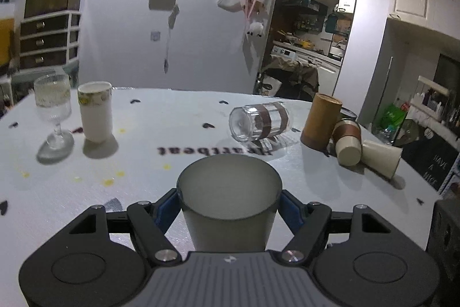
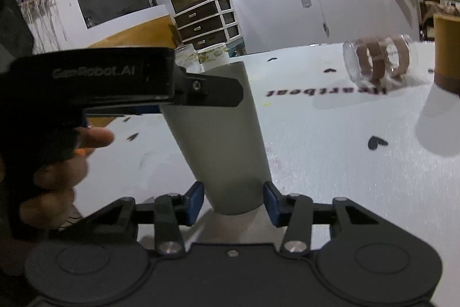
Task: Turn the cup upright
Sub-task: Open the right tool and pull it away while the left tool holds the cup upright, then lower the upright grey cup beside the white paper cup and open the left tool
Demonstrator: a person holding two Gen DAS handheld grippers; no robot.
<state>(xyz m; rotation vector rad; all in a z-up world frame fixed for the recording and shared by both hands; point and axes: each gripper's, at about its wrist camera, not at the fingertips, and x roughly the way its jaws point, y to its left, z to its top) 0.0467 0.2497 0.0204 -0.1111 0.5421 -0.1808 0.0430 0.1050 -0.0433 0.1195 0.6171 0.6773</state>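
Note:
A plain grey cup [image 1: 228, 200] stands upright, mouth up, between the blue pads of my left gripper [image 1: 228, 205], which is shut on it near the rim. In the right wrist view the same grey cup [image 2: 221, 134] stands on the white table [image 2: 330, 177], with my left gripper's black body [image 2: 120, 76] clamped at its upper part. My right gripper [image 2: 233, 199] is open, its blue pads [image 2: 195, 197] flanking the cup's base with small gaps on both sides.
A clear glass with brown bands [image 1: 260, 120] lies on its side mid-table. A stemmed glass [image 1: 53, 105] and a white patterned cup [image 1: 95, 111] stand at the left. A brown cylinder [image 1: 320, 120] and two tipped paper cups [image 1: 348, 143] sit at the right.

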